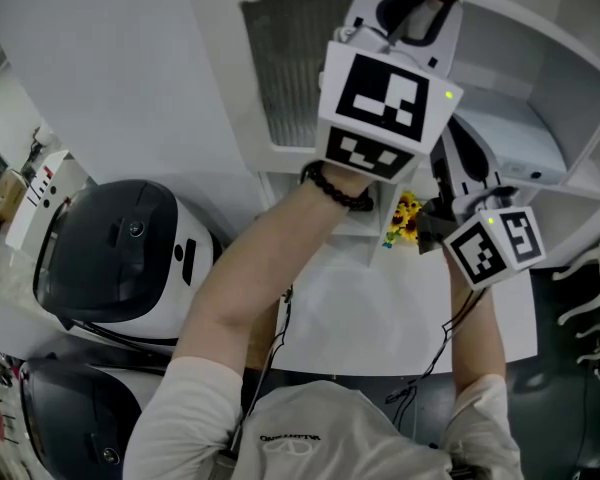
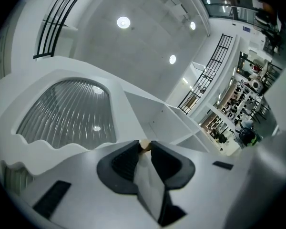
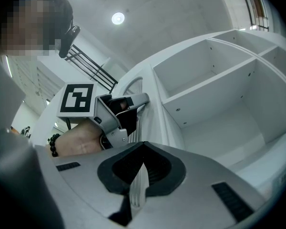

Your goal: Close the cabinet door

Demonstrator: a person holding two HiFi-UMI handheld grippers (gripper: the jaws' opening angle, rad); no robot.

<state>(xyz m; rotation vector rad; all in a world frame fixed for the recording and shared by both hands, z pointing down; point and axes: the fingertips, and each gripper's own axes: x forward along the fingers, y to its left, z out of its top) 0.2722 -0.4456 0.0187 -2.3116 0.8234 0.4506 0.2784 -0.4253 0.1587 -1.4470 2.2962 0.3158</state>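
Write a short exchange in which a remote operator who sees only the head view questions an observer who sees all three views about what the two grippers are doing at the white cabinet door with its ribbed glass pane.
Operator: The black-and-white marker cube covers the left gripper for me. Does it hold anything?
Observer: Yes. The left gripper view shows its jaws closed on a small tan knob by the edge of the white cabinet door.
Operator: And the right gripper, lower down?
Observer: The right gripper view shows its jaw tips together with nothing pinched. The ribbed glass pane shows in the gap below the tips.
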